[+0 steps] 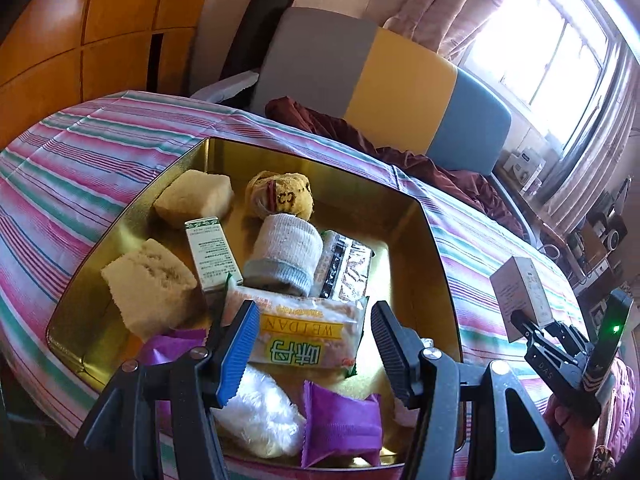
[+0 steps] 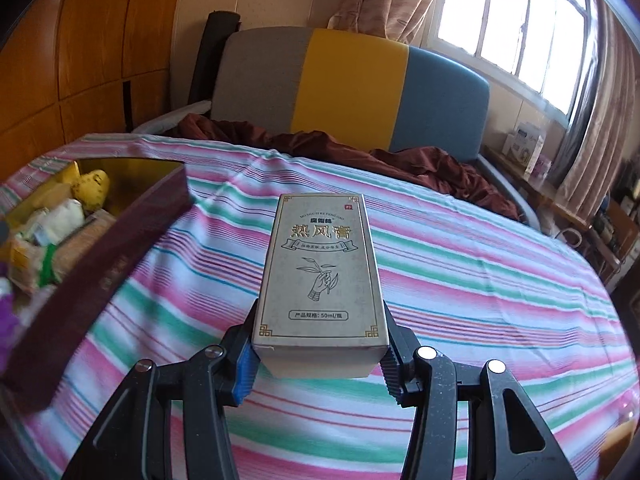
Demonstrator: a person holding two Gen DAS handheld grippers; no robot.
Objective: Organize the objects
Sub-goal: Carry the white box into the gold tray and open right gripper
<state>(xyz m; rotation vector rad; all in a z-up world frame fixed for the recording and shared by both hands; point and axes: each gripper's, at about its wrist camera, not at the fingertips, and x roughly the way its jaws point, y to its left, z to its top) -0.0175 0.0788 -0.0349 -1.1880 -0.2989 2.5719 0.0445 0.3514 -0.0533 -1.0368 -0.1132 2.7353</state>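
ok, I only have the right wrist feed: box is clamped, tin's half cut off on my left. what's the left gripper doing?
Observer: The left gripper hangs open over the gold tin, nothing between its fingers.
Operator: What's right under it?
Observer: A snack packet printed WEIDAN, lying inside the tin.
Operator: Any box like mine already in there?
Observer: Yes, a small white box with green trim, beside a rolled grey-white sock.
Operator: And my box, where is it relative to the tin?
Observer: The beige box in the right gripper is outside the tin, off its right side, above the striped cloth.
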